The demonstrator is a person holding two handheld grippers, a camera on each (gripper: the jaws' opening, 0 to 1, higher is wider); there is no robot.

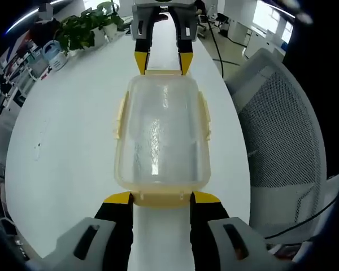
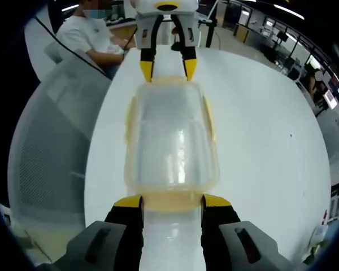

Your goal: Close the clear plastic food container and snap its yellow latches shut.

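The clear plastic food container (image 1: 161, 135) lies lengthwise on the white table (image 1: 62, 147) with its lid resting on top. Yellow latches run along its long sides (image 1: 120, 113) and its ends. My left gripper (image 1: 161, 197) is open, its yellow-tipped jaws standing at either side of the near end latch (image 1: 161, 199). At the far end my right gripper (image 1: 161, 62) stands the same way. In the right gripper view the container (image 2: 170, 141) sits between my open right gripper (image 2: 172, 200) and the left gripper (image 2: 168, 69) opposite.
A grey mesh office chair (image 1: 282, 124) stands close to the table edge beside the container. Potted plants (image 1: 85, 28) sit at the far end of the table. A person in a white shirt (image 2: 90, 36) sits beyond the chair (image 2: 56, 124).
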